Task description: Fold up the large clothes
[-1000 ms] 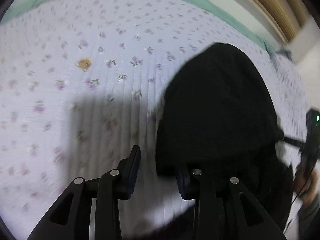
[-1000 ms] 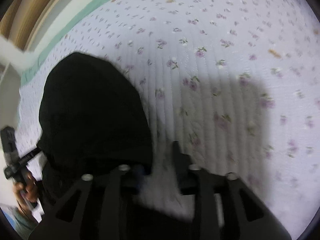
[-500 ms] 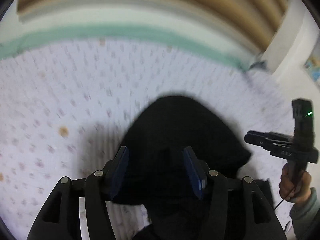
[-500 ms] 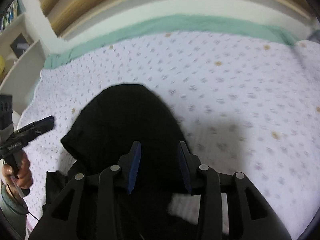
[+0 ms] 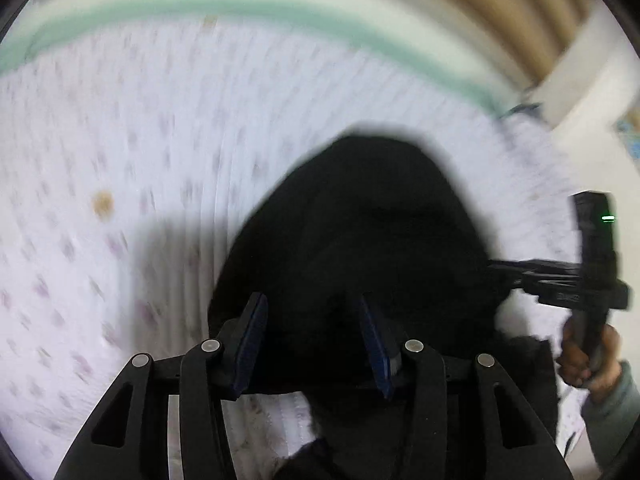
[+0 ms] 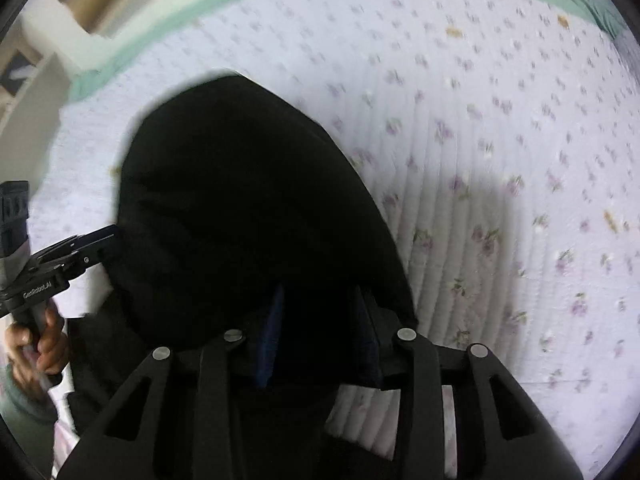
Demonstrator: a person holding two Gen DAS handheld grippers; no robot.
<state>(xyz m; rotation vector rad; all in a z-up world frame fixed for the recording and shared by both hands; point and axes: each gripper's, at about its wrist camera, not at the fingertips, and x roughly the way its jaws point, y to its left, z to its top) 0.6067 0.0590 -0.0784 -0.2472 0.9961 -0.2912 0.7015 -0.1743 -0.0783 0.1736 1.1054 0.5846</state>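
black garment [image 6: 248, 208], white quilt [image 6: 500, 128] w/ purple floral print, mint-green edge [image 5: 256, 4]

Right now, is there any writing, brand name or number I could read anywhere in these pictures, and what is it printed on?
"GeoRobot.AI", as best it reads: pale lettering on the side of the left gripper, seen in the right wrist view.
Faint marks on the body of the right gripper, seen in the left wrist view: too blurred to read.
The black garment and the flowered bedspread show no text.
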